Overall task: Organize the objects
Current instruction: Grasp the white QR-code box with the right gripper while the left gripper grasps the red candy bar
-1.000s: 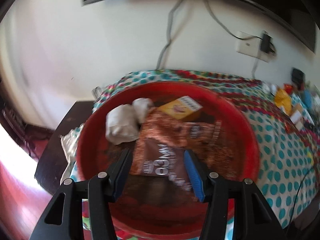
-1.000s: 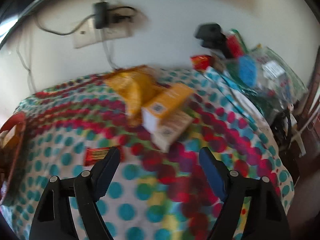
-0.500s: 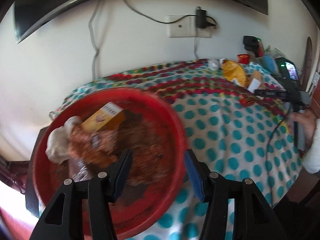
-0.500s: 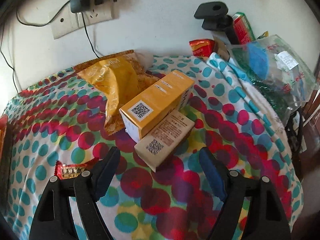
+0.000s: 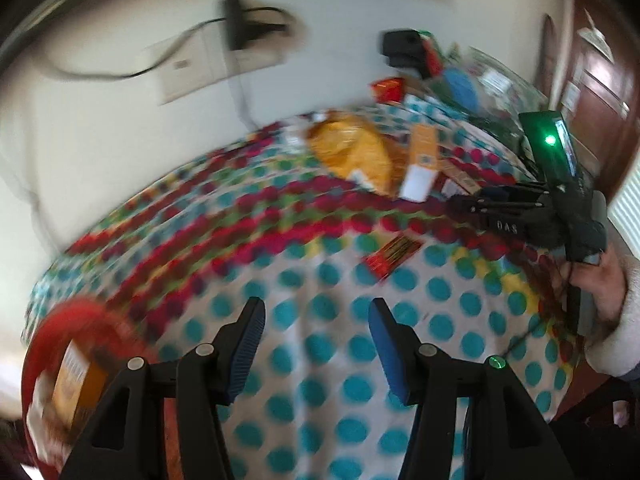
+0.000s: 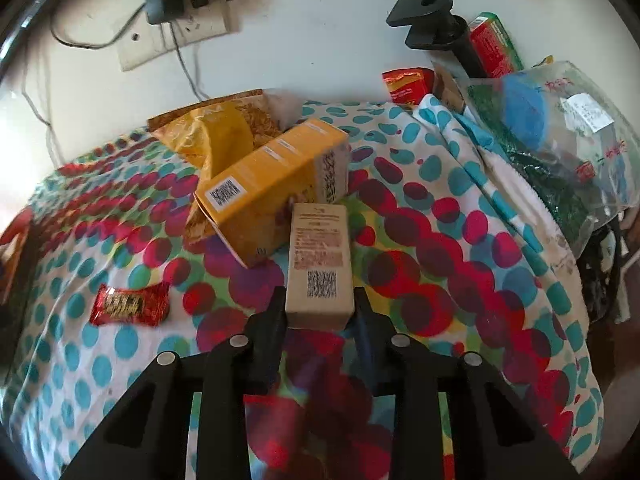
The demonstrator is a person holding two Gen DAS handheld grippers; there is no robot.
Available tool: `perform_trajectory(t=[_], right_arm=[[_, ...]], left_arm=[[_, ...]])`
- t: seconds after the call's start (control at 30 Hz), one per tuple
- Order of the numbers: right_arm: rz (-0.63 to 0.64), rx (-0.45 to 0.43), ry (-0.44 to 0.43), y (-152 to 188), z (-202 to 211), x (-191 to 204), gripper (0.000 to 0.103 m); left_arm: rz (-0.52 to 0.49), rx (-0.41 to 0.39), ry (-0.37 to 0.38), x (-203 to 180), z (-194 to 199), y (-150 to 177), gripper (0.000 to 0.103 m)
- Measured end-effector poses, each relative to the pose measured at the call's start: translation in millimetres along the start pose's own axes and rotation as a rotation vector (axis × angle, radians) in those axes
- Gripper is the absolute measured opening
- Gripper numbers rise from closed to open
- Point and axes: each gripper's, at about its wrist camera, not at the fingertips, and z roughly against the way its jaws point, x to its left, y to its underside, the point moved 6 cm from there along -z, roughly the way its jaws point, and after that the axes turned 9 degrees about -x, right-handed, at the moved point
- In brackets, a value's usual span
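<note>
My right gripper (image 6: 319,304) is shut on the near end of a small tan box (image 6: 319,256) with a QR code, which leans against a larger orange box (image 6: 272,184). A yellow snack bag (image 6: 216,132) lies behind them. A red candy wrapper (image 6: 129,305) lies to the left. My left gripper (image 5: 316,332) is open and empty above the dotted tablecloth (image 5: 340,360). The red basin (image 5: 44,344) with an orange box (image 5: 76,380) inside sits at the lower left. The right gripper (image 5: 516,208) shows at the right of the left wrist view.
A clear plastic bag (image 6: 560,136) of green and blue items lies at the right table edge. A red packet (image 6: 404,84) and black stand (image 6: 436,28) sit by the wall. A wall socket with charger (image 6: 168,4) is behind.
My right gripper has moved forward and shut on the tan box. My left gripper has swung right, away from the red basin, over the tablecloth.
</note>
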Motion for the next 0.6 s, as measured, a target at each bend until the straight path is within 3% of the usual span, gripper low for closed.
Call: perform_trajectory(t=[0.17,0.37,0.5,0.6], right_arm=[[0.007,-0.010,-0.036,2,3,-2,0.029],[0.002,-0.005,-0.051,2,2,-2,0.031],[0.008,-0.004,-0.051,2,2,-1,0.033],[0.002,-0.005,-0.056,2,2,-2,0.033]], left_arm=[[-0.106,0.050,0.050,-33,-44,-17,0.055],[-0.182,0.139,0.065,-45,-87,-21,0.055],[-0.198,0.194,0.096,-53,-101,-16,0.055],[-0.174,0.180,0.129,-56,-100,-15,0.055]])
